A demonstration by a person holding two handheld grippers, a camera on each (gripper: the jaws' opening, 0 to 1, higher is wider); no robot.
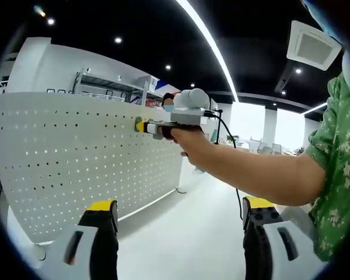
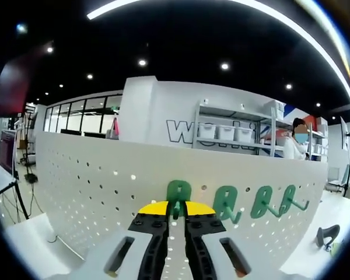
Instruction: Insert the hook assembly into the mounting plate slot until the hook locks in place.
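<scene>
A green plastic hook with a rounded, loop-shaped backplate sits pinched between the near-closed yellow-tipped black jaws of the right gripper, pressed against the white perforated metal pegboard; three matching green hooks already hang to its right. Seating it likely calls for a square, steady push into the holes. The left gripper hangs back, jaws spread wide and empty.

Pegboard: white, matt, looks like painted sheet metal, smooth. Hooks: green, slightly glossy plastic. Gripper jaws: black matt with yellow tips, plastic-looking. Floor: pale, smooth, faint sheen. Sleeve: green patterned cloth.
</scene>
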